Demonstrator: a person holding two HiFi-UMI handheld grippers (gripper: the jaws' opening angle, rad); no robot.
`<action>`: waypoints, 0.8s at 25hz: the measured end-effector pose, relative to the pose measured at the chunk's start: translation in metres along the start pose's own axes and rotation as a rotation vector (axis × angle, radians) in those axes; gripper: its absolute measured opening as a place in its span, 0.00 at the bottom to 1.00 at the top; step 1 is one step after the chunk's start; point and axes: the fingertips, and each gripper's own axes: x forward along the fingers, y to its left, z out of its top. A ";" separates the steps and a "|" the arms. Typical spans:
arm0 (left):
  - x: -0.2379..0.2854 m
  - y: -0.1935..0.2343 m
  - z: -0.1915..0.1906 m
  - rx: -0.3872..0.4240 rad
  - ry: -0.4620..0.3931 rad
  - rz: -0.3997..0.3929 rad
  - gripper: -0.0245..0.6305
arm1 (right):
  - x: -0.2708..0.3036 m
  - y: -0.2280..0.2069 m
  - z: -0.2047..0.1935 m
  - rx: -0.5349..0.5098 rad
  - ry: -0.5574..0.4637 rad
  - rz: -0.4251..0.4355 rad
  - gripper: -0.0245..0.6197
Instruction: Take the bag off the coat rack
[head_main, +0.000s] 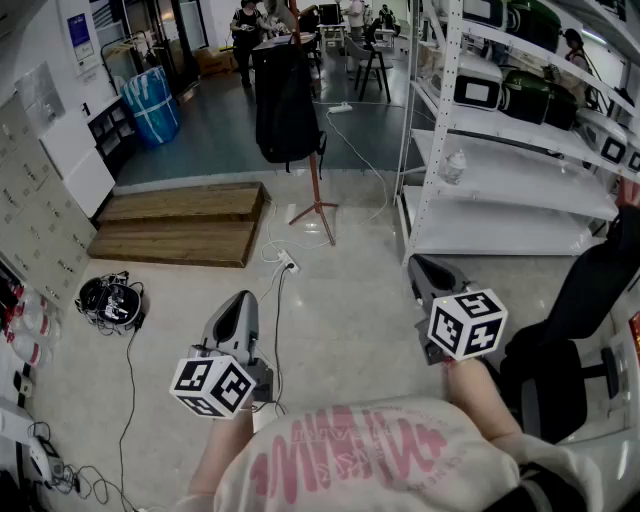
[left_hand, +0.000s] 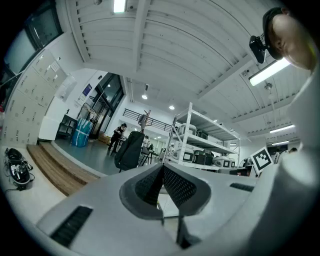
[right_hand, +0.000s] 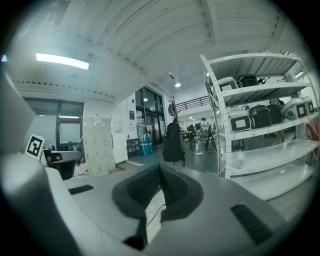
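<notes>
A black bag (head_main: 286, 105) hangs on a brown wooden coat rack (head_main: 317, 195) far ahead across the floor. The bag also shows small in the left gripper view (left_hand: 129, 150) and in the right gripper view (right_hand: 173, 142). My left gripper (head_main: 238, 307) is held low at the lower left, its jaws shut with nothing between them. My right gripper (head_main: 428, 272) is at the lower right, jaws shut and empty too. Both are well short of the rack.
White metal shelving (head_main: 520, 170) with cases stands at the right. A low wooden platform (head_main: 180, 222) lies left of the rack. A power strip and cables (head_main: 288, 264) trail over the floor. A black office chair (head_main: 580, 340) is close at my right. People stand far back.
</notes>
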 end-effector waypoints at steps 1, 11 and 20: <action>0.000 0.000 -0.001 -0.004 -0.001 0.000 0.04 | 0.001 0.000 0.000 0.000 -0.001 0.001 0.05; -0.006 0.013 0.001 -0.023 -0.009 0.008 0.04 | 0.008 0.010 -0.004 0.002 0.007 0.008 0.05; -0.014 0.037 0.004 -0.036 -0.003 0.010 0.04 | 0.019 0.026 -0.008 0.007 0.025 0.005 0.05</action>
